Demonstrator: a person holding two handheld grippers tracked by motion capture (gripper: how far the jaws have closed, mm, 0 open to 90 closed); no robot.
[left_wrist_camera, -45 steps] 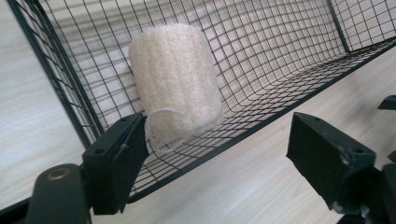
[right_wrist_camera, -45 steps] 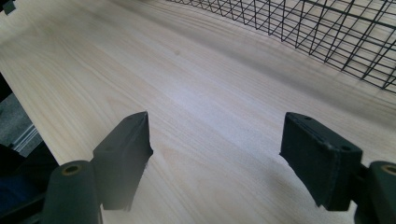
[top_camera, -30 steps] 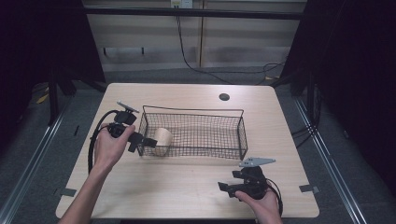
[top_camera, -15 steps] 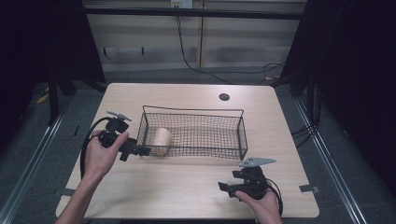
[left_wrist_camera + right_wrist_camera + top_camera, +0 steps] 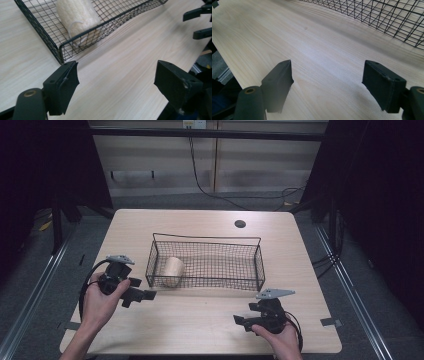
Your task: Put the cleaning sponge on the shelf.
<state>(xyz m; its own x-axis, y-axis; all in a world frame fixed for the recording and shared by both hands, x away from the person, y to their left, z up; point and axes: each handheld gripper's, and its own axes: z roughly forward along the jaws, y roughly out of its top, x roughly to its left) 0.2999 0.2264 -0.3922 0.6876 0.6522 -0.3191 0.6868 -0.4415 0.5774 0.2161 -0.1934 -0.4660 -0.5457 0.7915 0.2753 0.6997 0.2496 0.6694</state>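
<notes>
A cream fibrous roll (image 5: pixel 172 270) lies on its side in the left end of a black wire basket (image 5: pixel 207 239) in the middle of the table. In the left gripper view the roll (image 5: pixel 77 17) lies just inside the basket's near corner (image 5: pixel 60 47). My left gripper (image 5: pixel 142 296) hovers open in front of that corner, a short way from it, with nothing between its jaws (image 5: pixel 116 85). Near the front right edge my right gripper (image 5: pixel 241 322) is open and empty above bare wood (image 5: pixel 328 82), its jaws pointing left.
The light wooden table (image 5: pixel 200 325) has a dark round hole (image 5: pixel 240 224) at its back right. The basket's mesh wall (image 5: pixel 387 15) runs across the top of the right gripper view. Dark floor and frame rails surround the table.
My left gripper has drawn back from the roll at the basket's left end toward the front left and now hangs open, clear of the basket. The right gripper has stayed put.
</notes>
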